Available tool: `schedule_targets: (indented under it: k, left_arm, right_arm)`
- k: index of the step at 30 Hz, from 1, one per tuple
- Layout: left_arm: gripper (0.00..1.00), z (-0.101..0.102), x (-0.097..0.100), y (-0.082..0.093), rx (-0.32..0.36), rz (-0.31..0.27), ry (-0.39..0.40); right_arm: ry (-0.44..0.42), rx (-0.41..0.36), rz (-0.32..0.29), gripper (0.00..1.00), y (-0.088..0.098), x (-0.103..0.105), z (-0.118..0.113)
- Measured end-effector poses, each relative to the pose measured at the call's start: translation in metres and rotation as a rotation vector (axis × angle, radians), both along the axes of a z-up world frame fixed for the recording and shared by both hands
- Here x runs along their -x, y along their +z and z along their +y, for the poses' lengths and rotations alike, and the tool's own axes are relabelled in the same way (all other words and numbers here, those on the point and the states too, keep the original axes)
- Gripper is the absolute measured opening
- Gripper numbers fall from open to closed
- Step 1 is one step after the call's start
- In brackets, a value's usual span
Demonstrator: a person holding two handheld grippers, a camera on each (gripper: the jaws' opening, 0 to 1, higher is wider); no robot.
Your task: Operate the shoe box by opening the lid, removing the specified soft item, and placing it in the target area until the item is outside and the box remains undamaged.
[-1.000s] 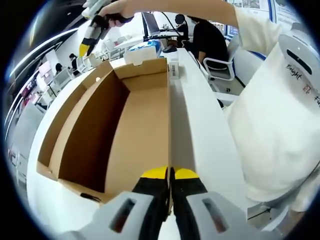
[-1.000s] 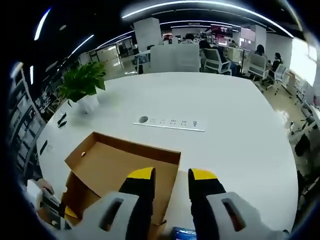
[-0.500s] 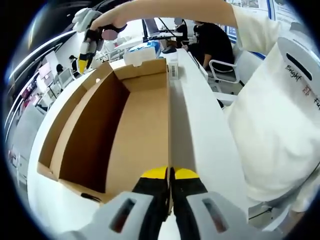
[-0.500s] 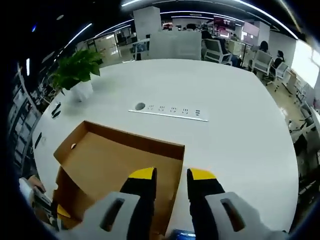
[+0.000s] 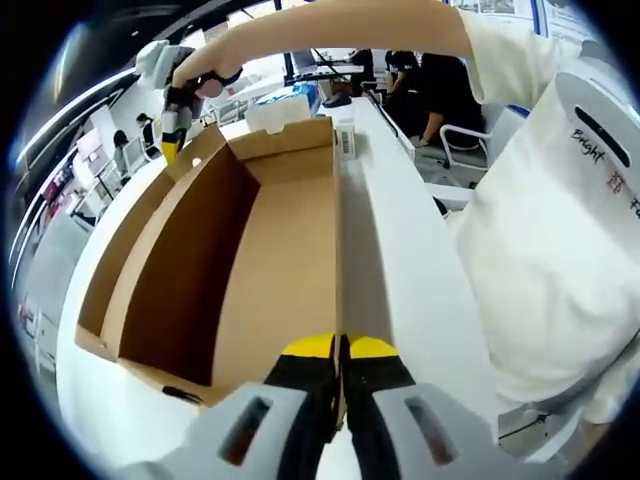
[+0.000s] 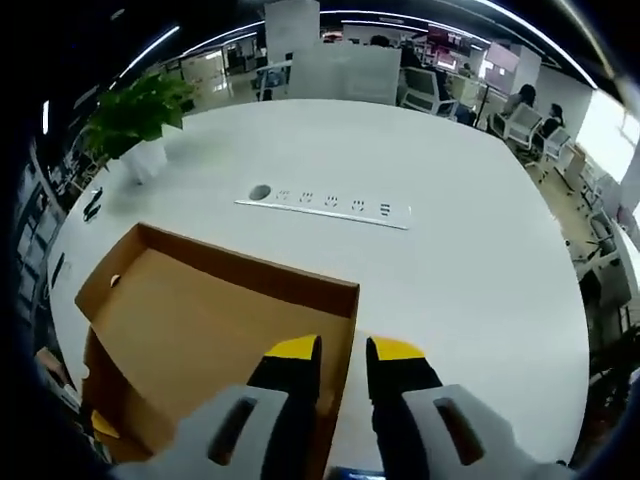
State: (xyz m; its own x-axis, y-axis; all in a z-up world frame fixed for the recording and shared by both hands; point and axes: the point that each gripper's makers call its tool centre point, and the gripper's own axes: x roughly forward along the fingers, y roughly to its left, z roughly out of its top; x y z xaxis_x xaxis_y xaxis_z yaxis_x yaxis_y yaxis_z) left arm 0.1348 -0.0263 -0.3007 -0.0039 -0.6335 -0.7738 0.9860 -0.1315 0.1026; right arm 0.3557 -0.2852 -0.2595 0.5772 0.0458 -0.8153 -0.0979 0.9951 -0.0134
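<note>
My left gripper (image 5: 340,348) has its jaws pressed together on the near edge of the shoe box (image 5: 250,250), right where the brown wall meets the white table (image 5: 400,270), and that hold hasn't shifted over the last second. My right gripper (image 6: 340,350) has changed: its jaws have drawn closer but a gap still shows, nothing between them, and it has sunk toward the box's far end. In the left gripper view it has dropped from above the box to hover just beside the far corner flap. The lid (image 6: 200,320) lies folded back, and the box interior I can see is bare cardboard; I can't find the soft item anywhere, so I can't tell whether it is already out. Beyond lie the socket strip (image 6: 325,208) and potted plant (image 6: 135,120). I judge the right is reaching in near the far wall.
</note>
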Motion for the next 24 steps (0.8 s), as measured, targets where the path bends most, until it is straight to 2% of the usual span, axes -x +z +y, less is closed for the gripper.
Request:
schedule_targets:
  k: [10, 15, 23, 24]
  left_arm:
    - [0.01, 0.001, 0.001, 0.0, 0.003, -0.001, -0.015]
    - [0.01, 0.002, 0.001, 0.0, 0.003, -0.004, -0.021]
    - [0.01, 0.002, 0.002, -0.001, -0.002, -0.008, -0.028]
    - [0.01, 0.002, 0.002, -0.001, -0.001, -0.012, -0.028]
  right_arm:
    - [-0.002, 0.041, 0.018, 0.19, -0.014, -0.004, 0.006]
    - [-0.047, 0.004, 0.013, 0.17, -0.014, -0.009, -0.001]
    - [-0.069, 0.019, 0.061, 0.16, -0.028, -0.004, -0.005]
    - [-0.062, 0.027, 0.085, 0.15, -0.032, -0.001, -0.004]
